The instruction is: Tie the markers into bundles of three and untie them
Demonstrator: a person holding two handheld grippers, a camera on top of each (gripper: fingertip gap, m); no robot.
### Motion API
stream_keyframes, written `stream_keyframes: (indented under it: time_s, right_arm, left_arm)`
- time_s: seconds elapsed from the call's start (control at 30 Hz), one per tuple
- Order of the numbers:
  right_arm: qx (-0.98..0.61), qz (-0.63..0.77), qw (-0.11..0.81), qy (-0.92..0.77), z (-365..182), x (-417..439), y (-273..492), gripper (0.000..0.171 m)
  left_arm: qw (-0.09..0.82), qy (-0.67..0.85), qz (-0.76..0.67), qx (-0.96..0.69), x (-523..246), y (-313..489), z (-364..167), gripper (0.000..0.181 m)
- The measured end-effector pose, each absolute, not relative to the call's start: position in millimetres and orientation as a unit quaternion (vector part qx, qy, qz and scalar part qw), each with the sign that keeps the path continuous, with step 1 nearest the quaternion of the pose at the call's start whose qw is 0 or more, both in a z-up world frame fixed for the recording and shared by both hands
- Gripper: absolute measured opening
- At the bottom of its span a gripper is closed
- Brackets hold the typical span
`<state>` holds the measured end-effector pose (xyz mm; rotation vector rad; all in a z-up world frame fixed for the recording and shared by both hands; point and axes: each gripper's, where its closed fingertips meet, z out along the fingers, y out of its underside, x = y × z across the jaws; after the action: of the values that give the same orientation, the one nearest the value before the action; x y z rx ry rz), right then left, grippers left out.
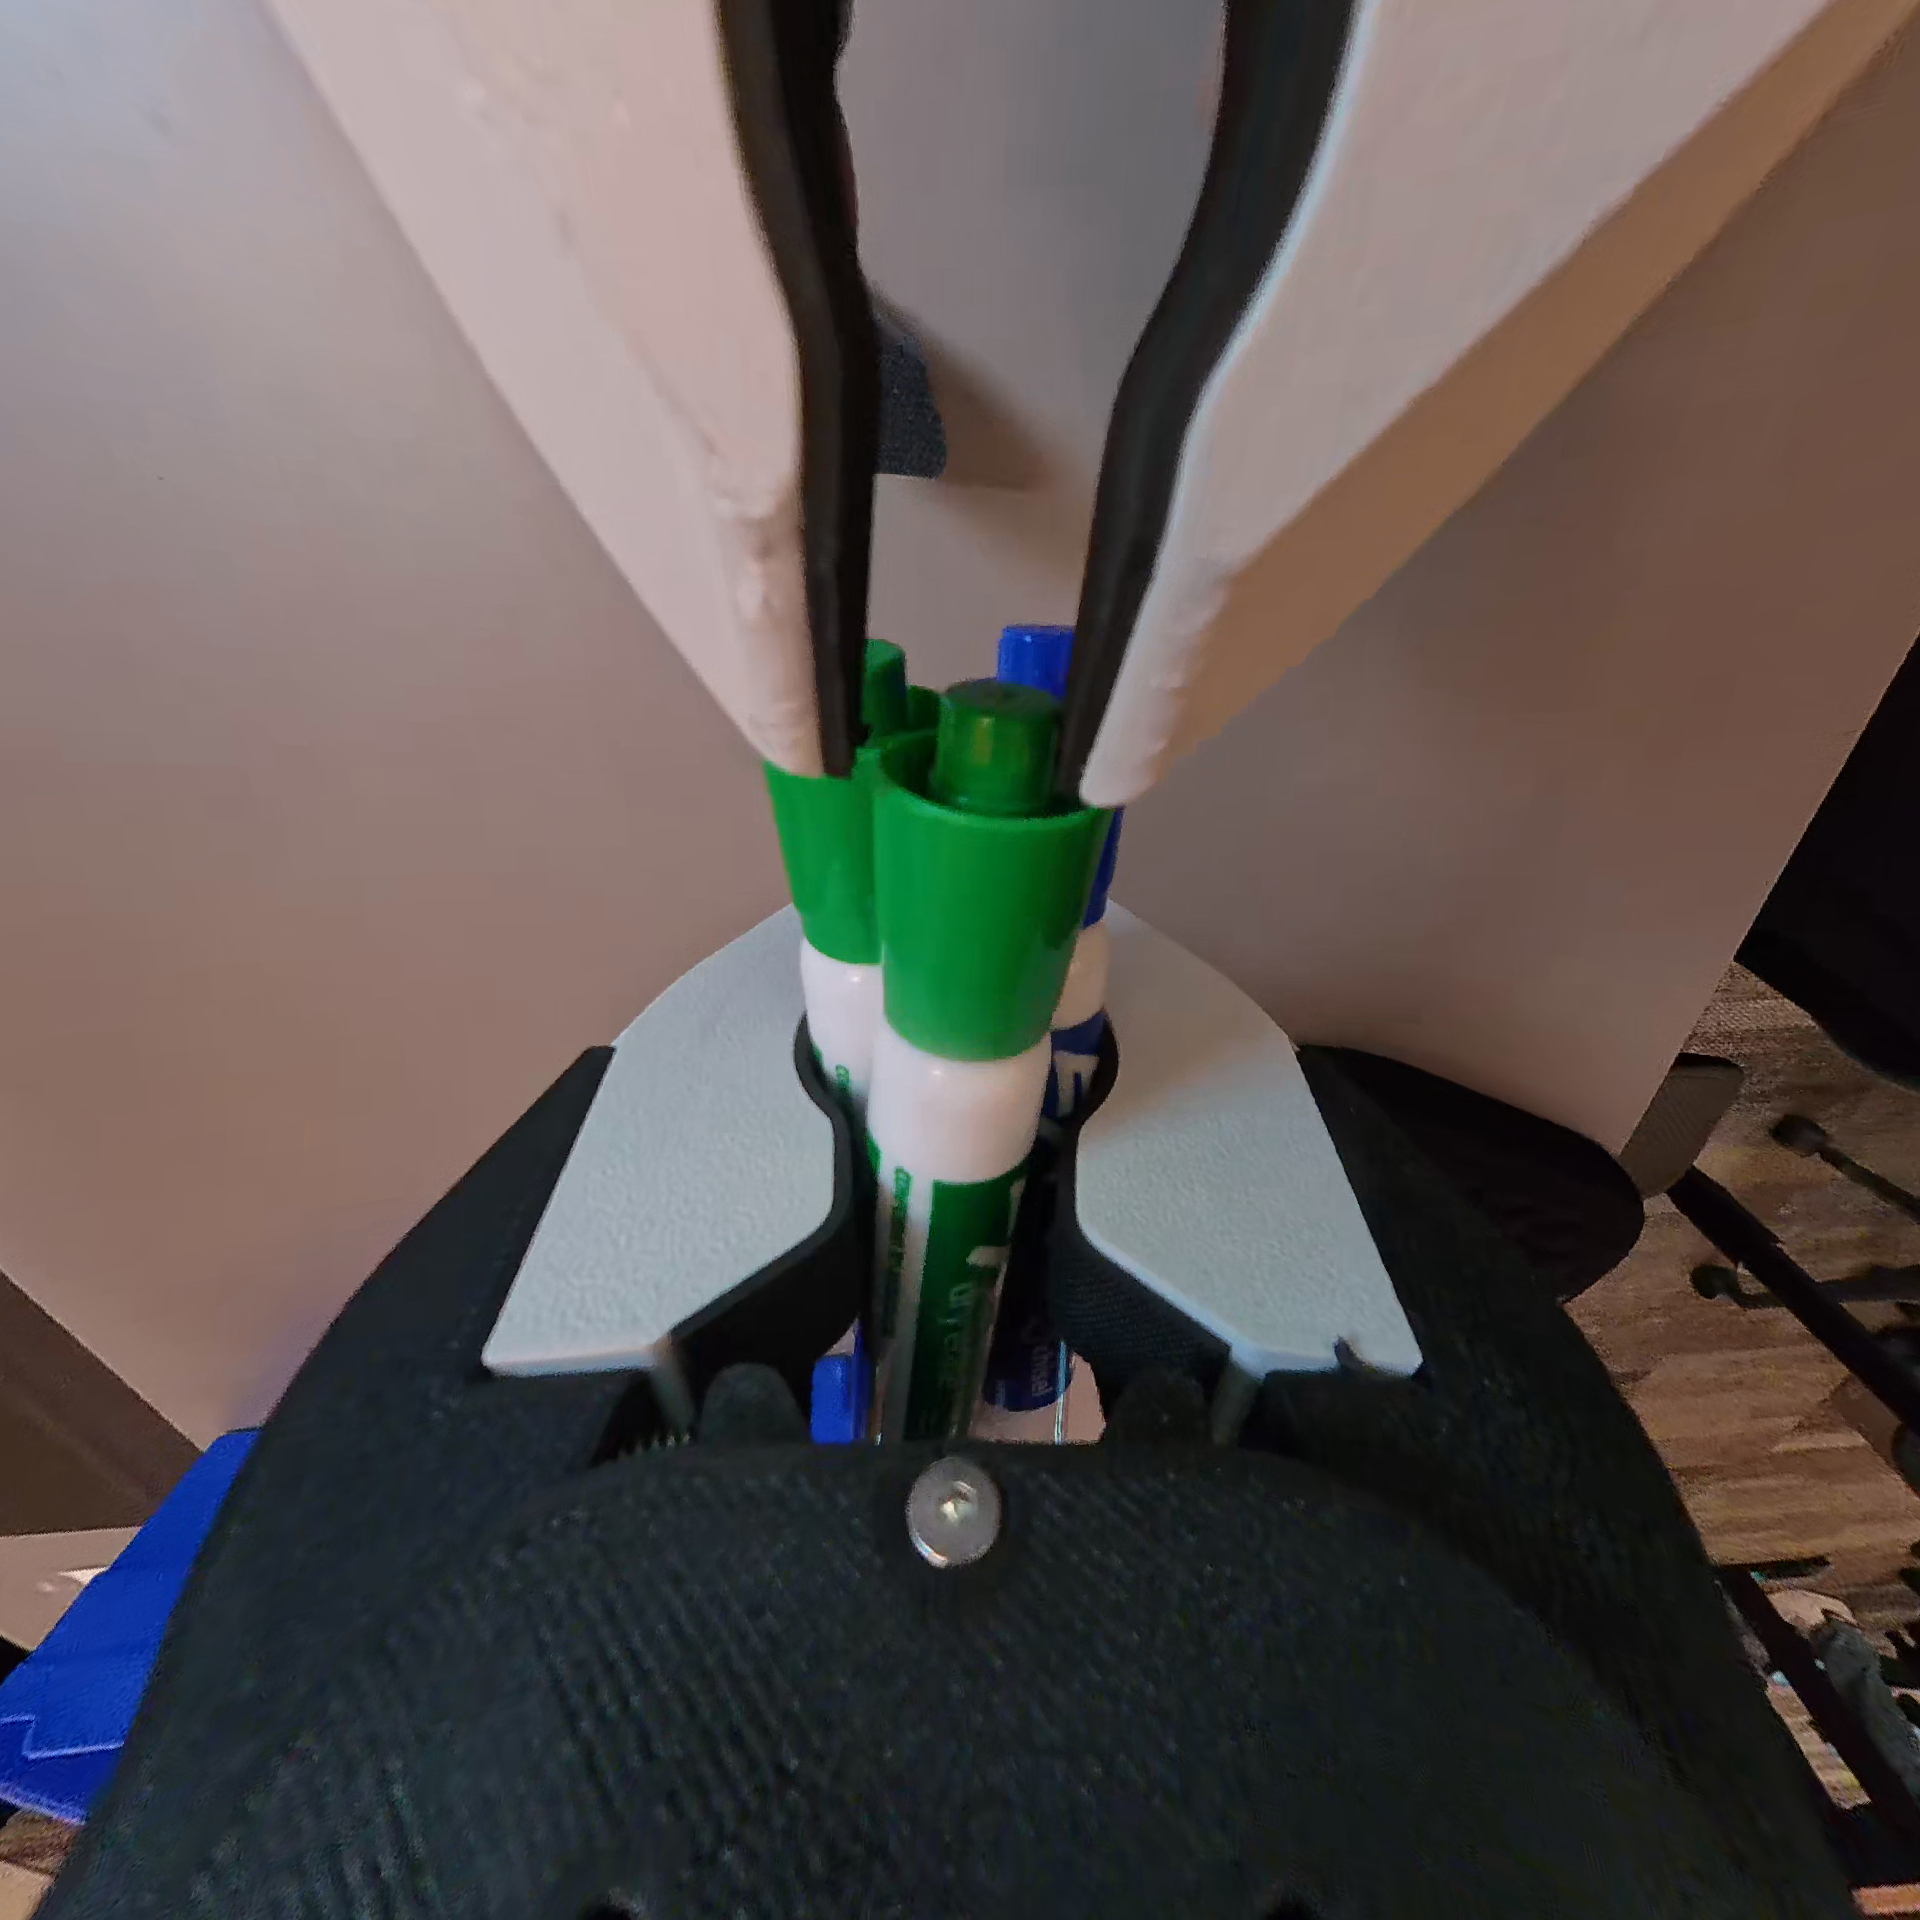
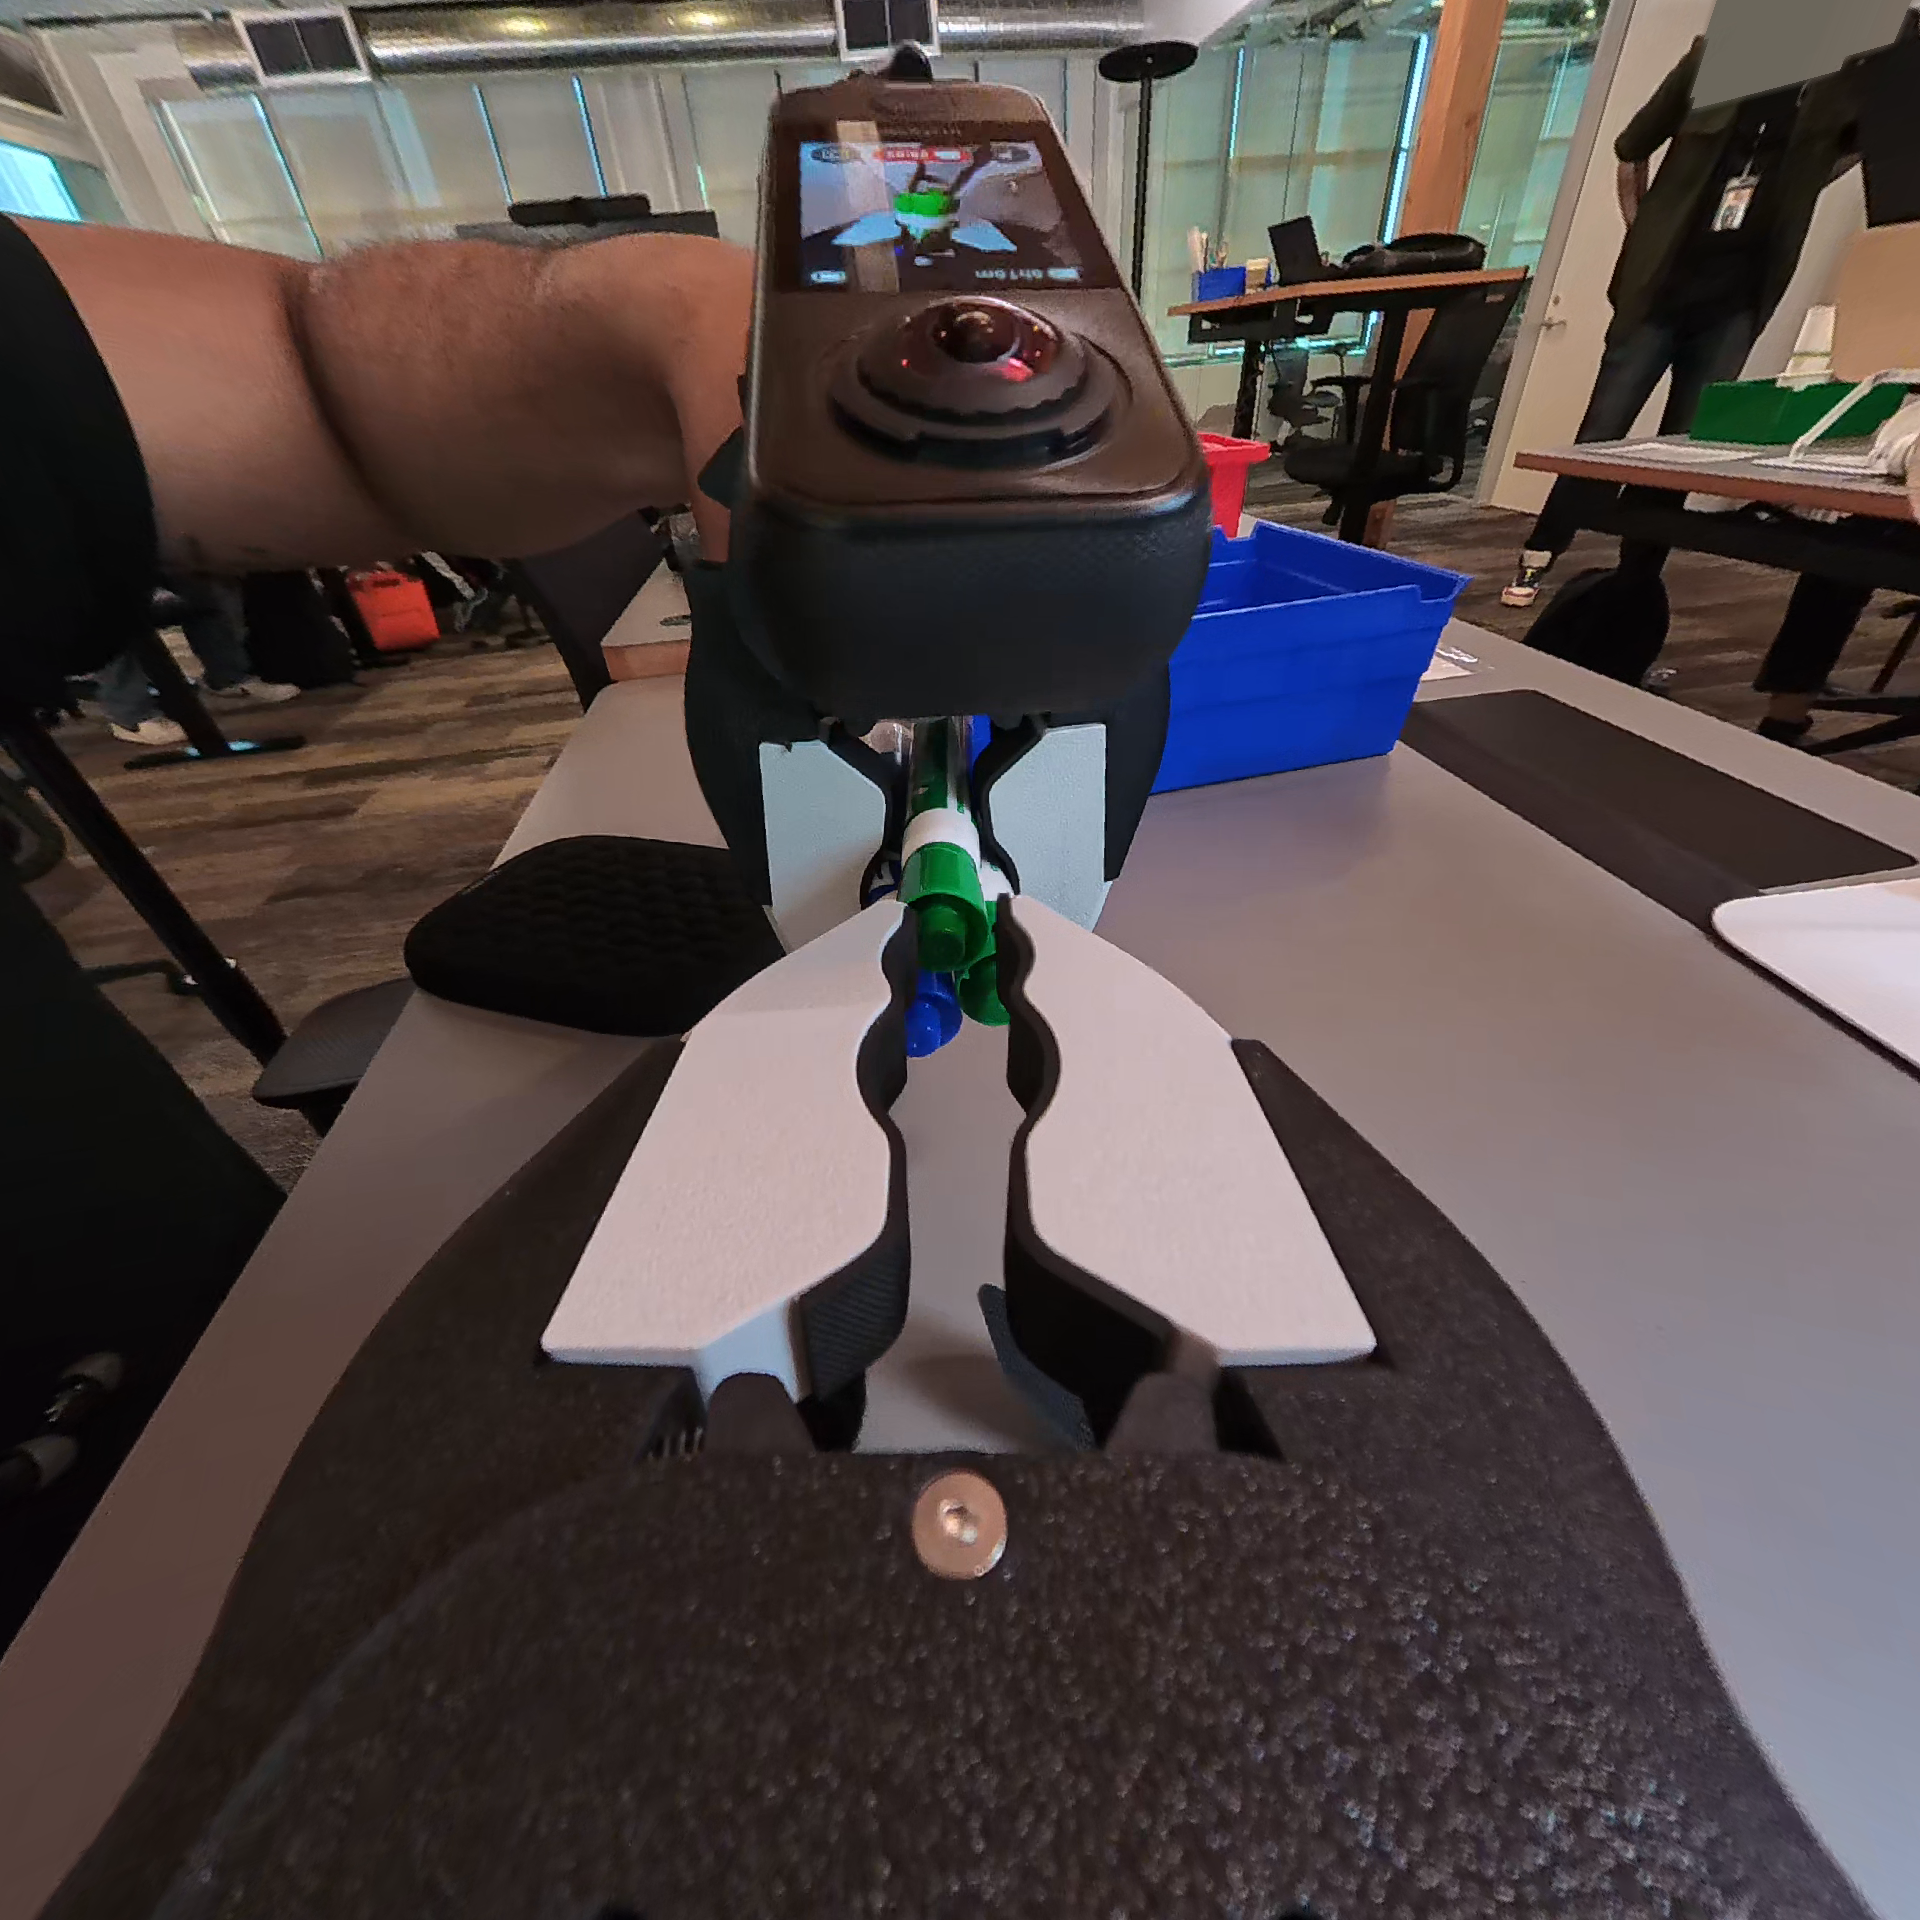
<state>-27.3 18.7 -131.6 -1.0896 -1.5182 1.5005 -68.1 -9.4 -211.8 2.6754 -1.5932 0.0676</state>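
we hold three markers [image 1: 961, 1049], two green and one blue, in the left gripper [image 1: 956, 1101], whose jaws are clenched on the barrels with the caps pointing outward. the right gripper [image 2: 951, 966] faces it head-on above the table [image 2: 1455, 1039]; its fingertips [image 1: 1107, 774] touch the caps on both sides, but whether it is clamping them or only resting against them we cannot tell, since a gap shows between the fingers further back. we judge the step in hand to be squaring up or steadying a set of three, either before binding or after release. no band, tie or cord shows in either view, so we cannot say whether the set is bound; the section of the barrels inside the left jaws is hidden. the next move calls for keeping the left grip firm so the markers do not slide apart, and for the right gripper to work at the cap end without pushing them back through the jaws. the blue marker [image 2: 928, 1013] is mostly hidden behind the green ones. a blue bin [image 2: 1320, 644] stands beyond; its contents cannot be seen.
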Motion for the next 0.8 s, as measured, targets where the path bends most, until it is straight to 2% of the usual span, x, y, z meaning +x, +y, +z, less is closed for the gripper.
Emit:
stream_keyframes:
  time_s: [0.1,0.3,0.37,0.53,0.8]
  right_arm:
    - [-0.428,0.587,0.366,-0.582,-128,-24,24,0.022]
    - [-0.444,0.539,0.363,-0.618,-149,-27,21,0.050]
    - [-0.441,0.526,0.364,-0.629,-156,-31,16,0.053]
    - [-0.431,0.531,0.386,-0.619,-145,-33,16,0.049]
    - [-0.419,0.538,0.388,-0.620,-142,-30,13,0.023]
  left_arm:
    - [0.015,-0.509,0.017,0.860,-71,-9,-211,0.041]
    - [0.014,-0.508,0.015,0.861,-72,-10,-211,0.041]
    - [0.014,-0.510,0.016,0.860,-70,-10,-212,0.041]
    - [0.018,-0.517,0.005,0.856,-68,-11,-213,0.041]
    - [0.019,-0.521,0.005,0.853,-66,-10,-215,0.041]
